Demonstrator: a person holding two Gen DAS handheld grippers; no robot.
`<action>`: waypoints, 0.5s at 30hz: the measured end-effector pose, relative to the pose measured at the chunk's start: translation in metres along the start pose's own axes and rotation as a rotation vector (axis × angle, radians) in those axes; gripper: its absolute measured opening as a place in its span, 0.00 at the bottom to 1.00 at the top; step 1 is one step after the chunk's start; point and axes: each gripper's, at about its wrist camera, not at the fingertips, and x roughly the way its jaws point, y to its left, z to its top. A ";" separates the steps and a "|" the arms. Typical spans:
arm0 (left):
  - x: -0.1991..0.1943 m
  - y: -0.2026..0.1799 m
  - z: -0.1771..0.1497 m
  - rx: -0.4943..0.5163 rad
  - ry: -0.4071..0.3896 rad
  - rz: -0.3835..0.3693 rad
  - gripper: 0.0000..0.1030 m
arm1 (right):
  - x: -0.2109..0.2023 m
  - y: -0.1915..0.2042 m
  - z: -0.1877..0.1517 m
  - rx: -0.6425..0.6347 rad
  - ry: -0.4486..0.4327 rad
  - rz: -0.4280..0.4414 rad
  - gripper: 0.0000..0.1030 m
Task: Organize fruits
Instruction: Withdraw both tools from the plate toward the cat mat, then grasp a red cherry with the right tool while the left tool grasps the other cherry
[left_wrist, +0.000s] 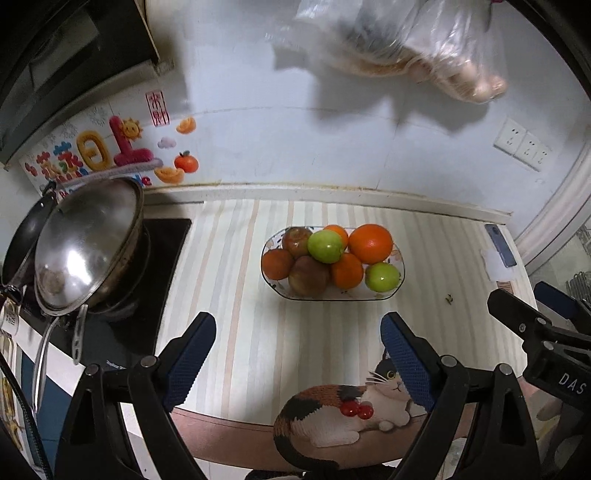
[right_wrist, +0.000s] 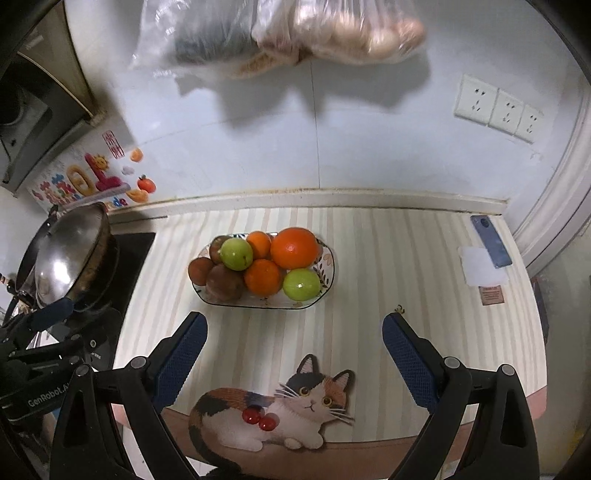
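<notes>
The left gripper (left_wrist: 297, 354) is held above the striped counter (left_wrist: 236, 295), angled steeply downward, its 2 blue-padded jaws spread wide with nothing between them. The right gripper (right_wrist: 293, 354) is posed likewise at lower centre of its view, jaws apart and empty. The fruits are seen piled in the glass bowl (left_wrist: 397, 286) at mid-frame: oranges, 2 green apples (left_wrist: 325, 245), darker red ones. A wok (left_wrist: 88, 251) is seen at the left edge.
</notes>
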 end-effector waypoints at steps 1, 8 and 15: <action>-0.003 -0.001 -0.001 0.001 -0.005 -0.001 0.89 | -0.006 0.001 -0.001 0.000 -0.010 0.000 0.95; -0.015 -0.006 -0.010 0.001 -0.007 -0.021 0.89 | -0.022 0.000 -0.007 0.026 -0.028 0.034 0.95; 0.024 -0.005 -0.017 -0.030 0.085 -0.020 0.96 | 0.020 -0.024 -0.020 0.108 0.090 0.080 0.95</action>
